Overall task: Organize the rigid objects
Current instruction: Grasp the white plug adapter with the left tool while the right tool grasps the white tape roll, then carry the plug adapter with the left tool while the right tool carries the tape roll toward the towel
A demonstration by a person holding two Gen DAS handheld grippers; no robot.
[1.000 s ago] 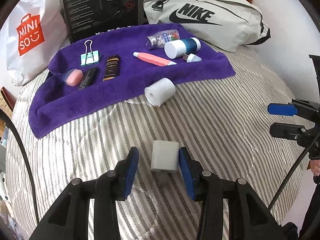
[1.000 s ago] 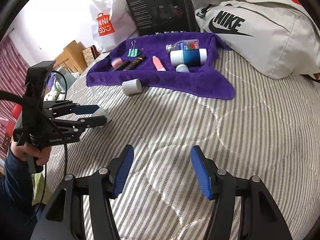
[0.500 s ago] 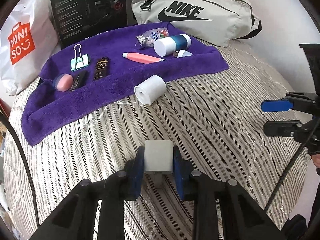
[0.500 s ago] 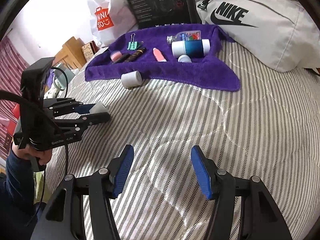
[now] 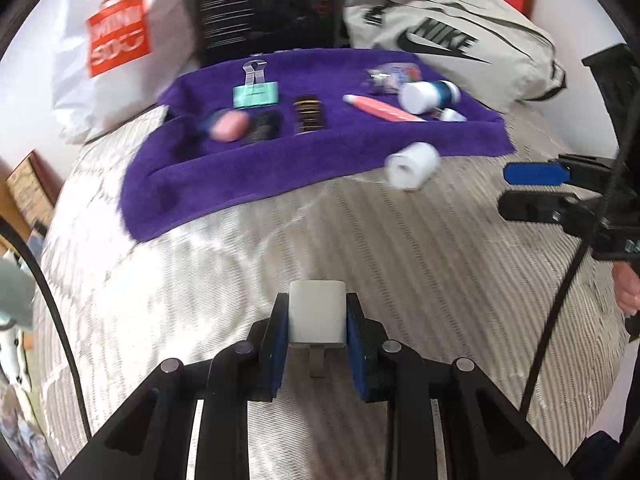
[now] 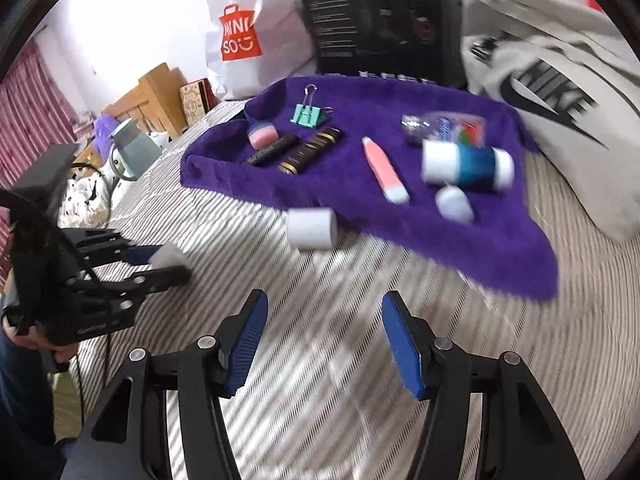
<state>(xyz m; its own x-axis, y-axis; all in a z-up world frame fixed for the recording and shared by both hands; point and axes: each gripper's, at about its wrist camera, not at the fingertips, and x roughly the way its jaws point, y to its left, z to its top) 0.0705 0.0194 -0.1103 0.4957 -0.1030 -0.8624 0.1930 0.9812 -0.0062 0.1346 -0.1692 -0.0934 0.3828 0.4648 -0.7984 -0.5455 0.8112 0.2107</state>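
Purple towel (image 6: 460, 236): small items | left tongs (image 5: 317, 320): white block (image 5: 317, 314)

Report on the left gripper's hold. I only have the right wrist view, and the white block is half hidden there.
Observer: The left gripper is shut on the white block, with a blue pad flat against each side.
Operator: Check below the block.
Observer: A grey prong shows just beneath it, between the fingers and touching neither.
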